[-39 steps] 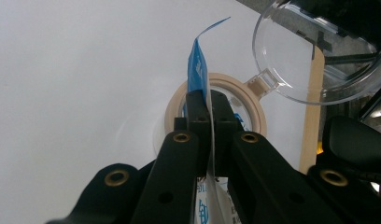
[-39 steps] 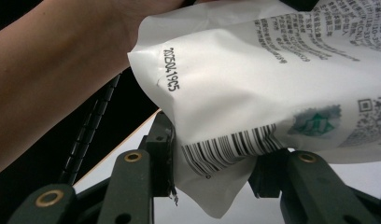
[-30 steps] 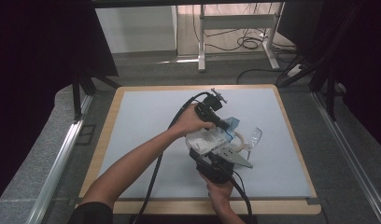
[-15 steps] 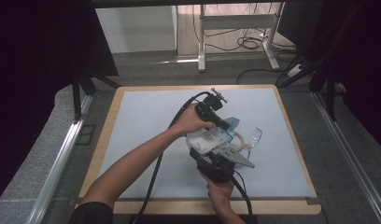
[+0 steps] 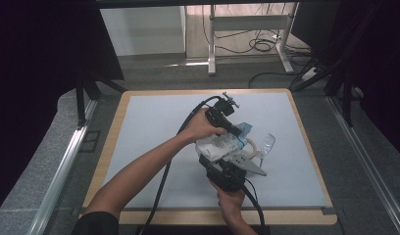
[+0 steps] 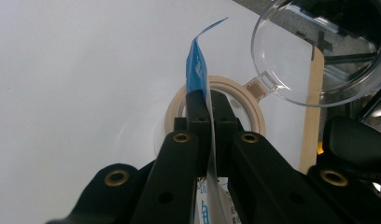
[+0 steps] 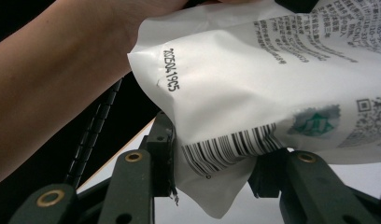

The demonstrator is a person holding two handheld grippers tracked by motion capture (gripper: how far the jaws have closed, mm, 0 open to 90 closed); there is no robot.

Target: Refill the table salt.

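- Looking down from the high view: one white pouch (image 5: 220, 145) is held above the desk (image 5: 149, 122), between the left tongs (image 5: 236, 131) and the right tongs (image 5: 226, 159). Beside it stands one clear jar (image 5: 259, 149) with its hinged lid up. By my judgement, the step in hand is tipping the pouch toward the jar's mouth.
- Turning to the left gripper view: the left tongs (image 6: 208, 100) are clenched on the pouch's blue top strip (image 6: 197, 74), directly over the jar's beige rim (image 6: 254, 109); one clear lid (image 6: 314, 51) stands open behind it.
- Turning to the right gripper view: the right tongs (image 7: 212, 170) are grasping the pouch's lower corner (image 7: 226, 154), by the barcode. The next move likely calls for raising this end while the top stays over the rim.
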